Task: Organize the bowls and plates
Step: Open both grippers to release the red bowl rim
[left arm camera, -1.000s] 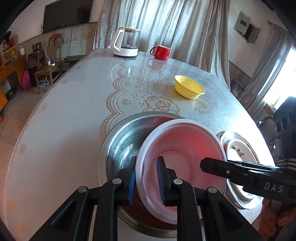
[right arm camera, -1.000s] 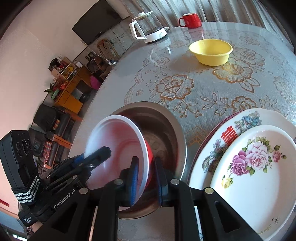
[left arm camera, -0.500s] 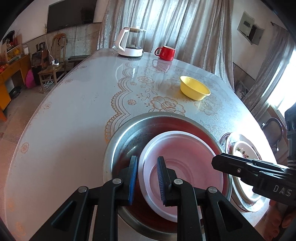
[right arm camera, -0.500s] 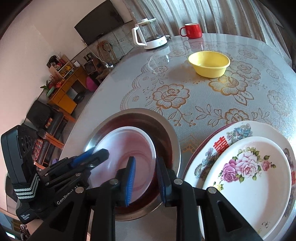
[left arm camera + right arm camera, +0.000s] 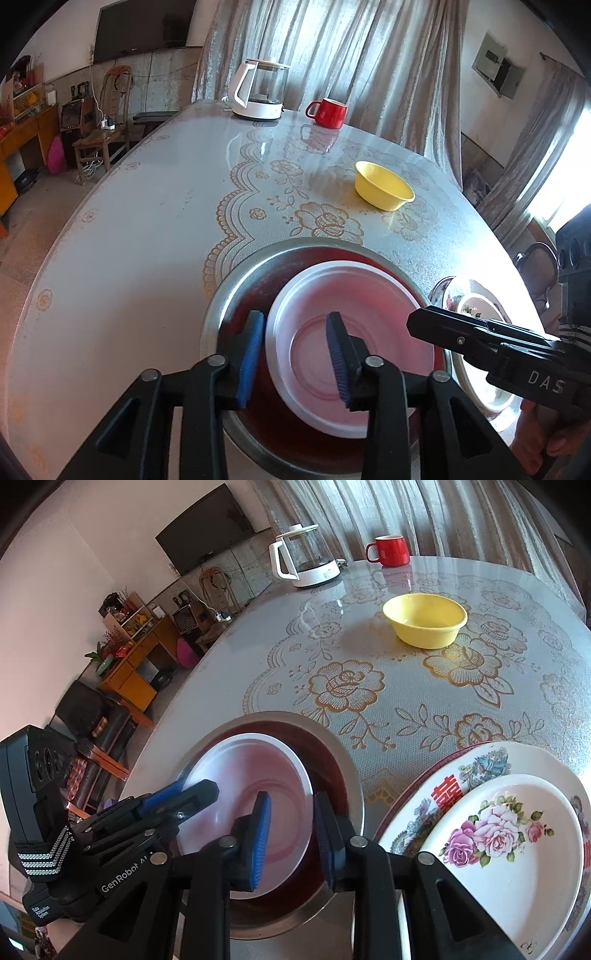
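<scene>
White bowl (image 5: 351, 347): lies inside the steel basin (image 5: 236, 291), rim up, a red glow on its inner face; judged light, thin and stiff, smooth enough to slide.
Left gripper (image 5: 295, 354): jaws opening; the bowl's near rim lies between the blue pads (image 5: 251, 354), which stand clear of it.
Right gripper (image 5: 293, 840): jaws opening; the bowl's rim on the side toward the plates passes between the pads, which do not press on it.
Where to take hold: at the rim, one pad inside and one outside the wall; a shallow bite would likely slip.
Steel basin: wide, stiff, reflective; stands on the table (image 5: 406, 686) near its front edge, just beside the plates.
Flowered plates (image 5: 506, 834): a stack, the rose plate on top of a larger one; judged ceramic, heavy and liable to chip; nearest obstacle on the right gripper's side.
Yellow bowl (image 5: 424, 620): alone at mid-table, well apart; judged light plastic, probably the next item to nest.
Kettle (image 5: 258, 92) and red mug (image 5: 328, 112): at the far edge, out of the way.
</scene>
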Demonstrator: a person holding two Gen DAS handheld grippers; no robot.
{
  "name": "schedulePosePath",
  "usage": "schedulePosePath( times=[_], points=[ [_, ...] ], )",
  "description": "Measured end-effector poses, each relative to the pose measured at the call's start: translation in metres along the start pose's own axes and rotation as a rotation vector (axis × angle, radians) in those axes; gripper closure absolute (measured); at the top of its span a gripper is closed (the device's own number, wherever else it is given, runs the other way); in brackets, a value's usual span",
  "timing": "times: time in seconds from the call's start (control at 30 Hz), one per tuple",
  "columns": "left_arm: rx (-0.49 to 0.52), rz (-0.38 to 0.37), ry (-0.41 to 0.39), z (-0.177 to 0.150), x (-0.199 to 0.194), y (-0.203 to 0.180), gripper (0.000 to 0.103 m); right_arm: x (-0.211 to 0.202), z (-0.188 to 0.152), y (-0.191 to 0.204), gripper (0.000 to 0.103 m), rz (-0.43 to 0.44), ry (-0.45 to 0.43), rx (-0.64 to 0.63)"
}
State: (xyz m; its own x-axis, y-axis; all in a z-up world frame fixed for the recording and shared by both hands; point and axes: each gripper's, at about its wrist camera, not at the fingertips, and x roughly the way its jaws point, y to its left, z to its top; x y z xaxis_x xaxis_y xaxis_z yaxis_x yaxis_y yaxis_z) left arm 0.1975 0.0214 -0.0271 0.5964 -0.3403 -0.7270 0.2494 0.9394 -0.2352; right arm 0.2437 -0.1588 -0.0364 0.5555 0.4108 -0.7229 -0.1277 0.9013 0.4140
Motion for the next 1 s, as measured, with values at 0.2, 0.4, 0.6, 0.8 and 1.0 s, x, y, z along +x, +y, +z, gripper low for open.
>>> schedulePosePath(
  times=[0.2, 0.4, 0.6, 0.8, 1.0],
  points=[
    [-0.029, 0.004, -0.025, -0.002, -0.011, 0.004, 0.045, -0.005, -0.002, -0.003, 0.075, 0.011, 0.004, 0.014],
    [-0.046, 0.039, -0.076, -0.002, -0.023, 0.002, 0.019, -0.017, -0.003, -0.008, 0.075, 0.042, -0.024, 0.036],
    [-0.039, 0.096, -0.078, 0.001, -0.023, -0.004, 0.005, -0.028, 0.001, -0.014, 0.075, 0.044, -0.05, 0.047],
    [-0.01, 0.12, -0.077, 0.002, -0.023, -0.015, 0.002, -0.033, 0.002, -0.027, 0.075, 0.031, -0.07, 0.076],
    [0.009, 0.123, -0.072, 0.006, -0.021, -0.023, 0.002, -0.037, 0.006, -0.044, 0.075, 0.019, -0.069, 0.099]
  ],
)
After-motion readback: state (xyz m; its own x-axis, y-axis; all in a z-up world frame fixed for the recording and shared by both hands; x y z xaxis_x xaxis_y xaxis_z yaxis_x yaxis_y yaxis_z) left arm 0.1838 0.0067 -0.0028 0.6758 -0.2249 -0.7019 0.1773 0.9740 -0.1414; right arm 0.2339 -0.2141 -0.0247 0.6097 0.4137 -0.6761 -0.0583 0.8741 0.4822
